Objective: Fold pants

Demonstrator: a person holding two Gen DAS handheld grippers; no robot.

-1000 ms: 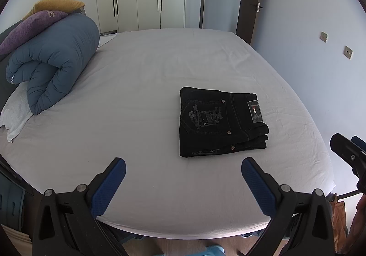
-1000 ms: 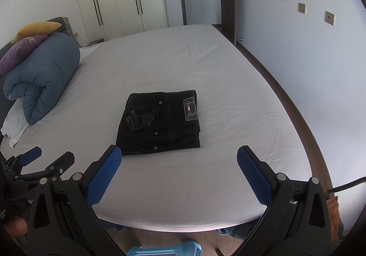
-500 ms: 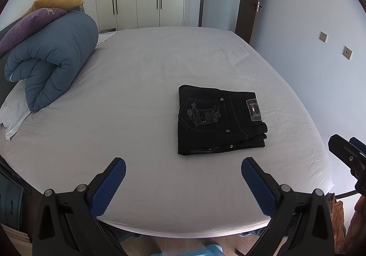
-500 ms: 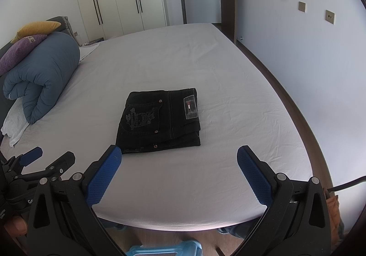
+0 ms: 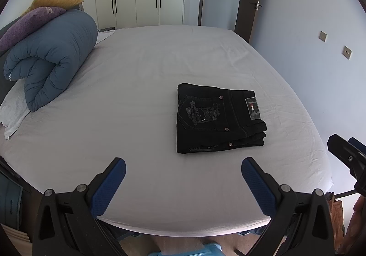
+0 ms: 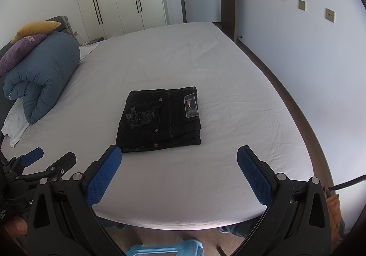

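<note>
Near bed's (image 5: 160, 72) front edge: pants (image 5: 217, 118) folded | soft, heavy denim; lift by stacked side edges | left claw (image 5: 183, 185) apart | right claw (image 6: 178, 178) apart

We see the black pants (image 5: 217, 118) (image 6: 160, 118) folded into a compact, flat rectangle on the bed (image 5: 137, 72), back pocket embroidery and waistband label facing up, folded layers stacked at the bed's near edge side.
</note>
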